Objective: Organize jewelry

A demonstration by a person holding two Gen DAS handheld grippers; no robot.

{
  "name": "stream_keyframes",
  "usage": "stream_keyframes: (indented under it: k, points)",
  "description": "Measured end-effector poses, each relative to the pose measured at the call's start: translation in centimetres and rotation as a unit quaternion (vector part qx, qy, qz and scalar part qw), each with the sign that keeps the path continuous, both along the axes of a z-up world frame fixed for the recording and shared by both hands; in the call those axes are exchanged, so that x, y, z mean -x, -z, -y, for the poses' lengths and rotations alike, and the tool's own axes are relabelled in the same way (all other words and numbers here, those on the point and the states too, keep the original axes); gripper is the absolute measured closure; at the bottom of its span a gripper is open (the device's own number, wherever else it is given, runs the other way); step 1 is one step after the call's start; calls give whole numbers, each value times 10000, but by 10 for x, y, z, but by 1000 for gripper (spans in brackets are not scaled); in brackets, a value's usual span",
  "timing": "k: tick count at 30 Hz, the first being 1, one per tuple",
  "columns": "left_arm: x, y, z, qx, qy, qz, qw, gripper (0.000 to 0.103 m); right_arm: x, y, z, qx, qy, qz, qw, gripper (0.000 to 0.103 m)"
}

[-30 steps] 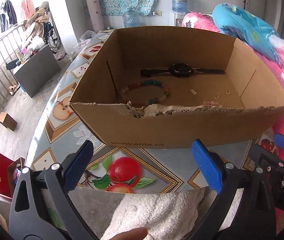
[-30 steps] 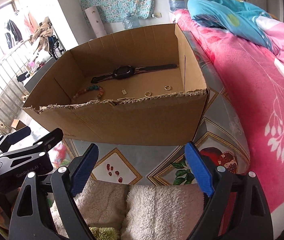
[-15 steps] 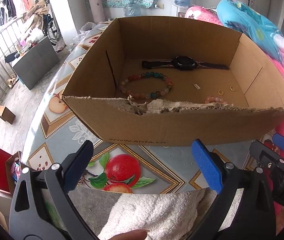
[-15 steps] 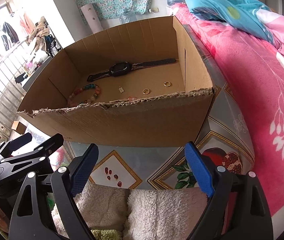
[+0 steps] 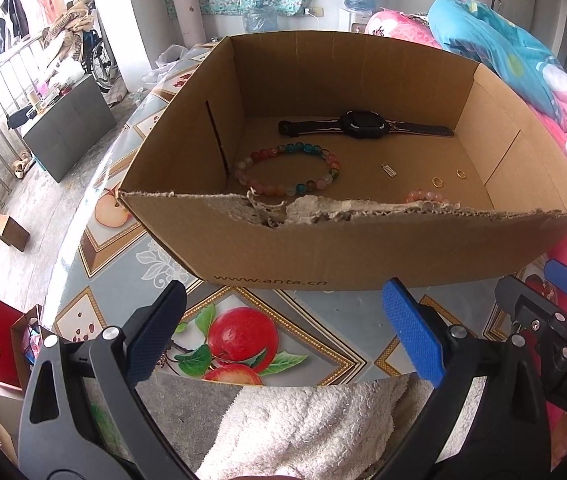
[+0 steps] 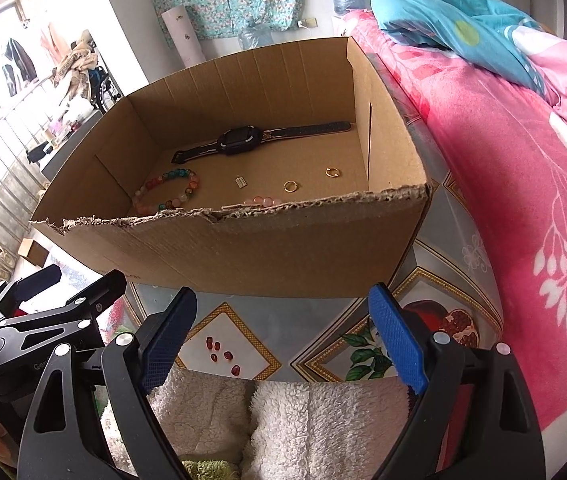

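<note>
A multicoloured bead bracelet (image 5: 289, 170), a black watch (image 5: 363, 125), two gold rings (image 6: 290, 187) and a small pink bracelet (image 6: 262, 201) lie on the floor of an open cardboard box (image 5: 355, 248) on the fruit-patterned counter (image 5: 243, 332). Short of the box, the left hand-held gripper (image 5: 283, 332) and right hand-held gripper (image 6: 283, 336) hover wide apart, empty.

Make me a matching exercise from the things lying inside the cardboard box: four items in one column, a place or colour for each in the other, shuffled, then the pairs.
Items
1. watch
2. multicoloured bead bracelet
3. two gold rings
4. pink bead bracelet

Descriptions
A. small, side by side on the box floor
B. black, stretched flat along the far wall
C. mostly hidden behind the torn near wall
D. round loop beside the slotted side wall

Pairs: 1-B, 2-D, 3-A, 4-C
</note>
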State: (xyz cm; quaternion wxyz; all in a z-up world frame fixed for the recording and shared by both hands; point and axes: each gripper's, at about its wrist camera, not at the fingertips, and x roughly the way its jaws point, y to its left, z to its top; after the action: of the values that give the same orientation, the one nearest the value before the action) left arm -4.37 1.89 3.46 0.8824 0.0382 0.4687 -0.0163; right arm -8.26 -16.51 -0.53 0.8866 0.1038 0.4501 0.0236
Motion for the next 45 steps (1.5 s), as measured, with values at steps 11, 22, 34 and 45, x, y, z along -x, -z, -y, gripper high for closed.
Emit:
stream_keyframes:
  k: [11,22,34,45]
  points:
    - [0,1,-1,9,-16,-20,10000,8,0,-1,-1,43,1,13,10000,17]
    - [1,1,2,-4,56,-15,10000,8,-1,-1,-1,43,6,-7,10000,17]
    - [2,0,2,-14,52,-3,10000,8,-1,0,-2,79,5,-13,10000,17]
    - [2,0,2,-12,56,3,10000,8,-2,0,-2,91,2,-14,10000,17]
